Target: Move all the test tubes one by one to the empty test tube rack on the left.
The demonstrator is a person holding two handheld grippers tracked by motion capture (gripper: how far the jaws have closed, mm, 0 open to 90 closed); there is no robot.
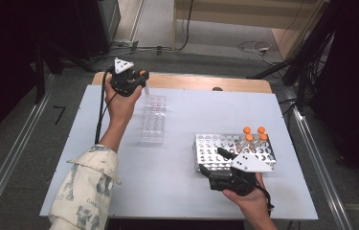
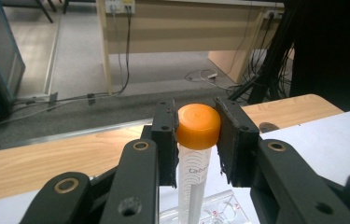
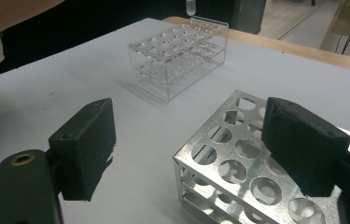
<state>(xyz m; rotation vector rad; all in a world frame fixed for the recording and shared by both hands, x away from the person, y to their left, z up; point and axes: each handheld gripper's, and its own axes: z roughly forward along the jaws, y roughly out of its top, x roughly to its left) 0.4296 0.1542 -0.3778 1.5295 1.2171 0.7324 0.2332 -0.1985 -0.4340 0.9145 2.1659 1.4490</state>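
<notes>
My left gripper (image 1: 138, 79) is held over the far end of the clear plastic rack (image 1: 153, 119), shut on the orange cap of a clear tube (image 2: 198, 127). The tube hangs upright between the jaws, its lower end above the clear rack (image 2: 217, 209). From the right gripper view the tube's tip (image 3: 190, 6) sits just above the far corner of the clear rack (image 3: 177, 56). My right gripper (image 3: 193, 137) is open with nothing between its jaws, at the near left corner of the metal rack (image 3: 238, 175). That metal rack (image 1: 215, 152) holds several orange-capped tubes (image 1: 254, 135) at its far right.
The light table top (image 1: 177, 187) ends in a wooden strip (image 1: 191, 82) at the far edge. Beyond it lie floor cables and dark stands. A printed sleeve (image 1: 86, 191) comes in at the lower left.
</notes>
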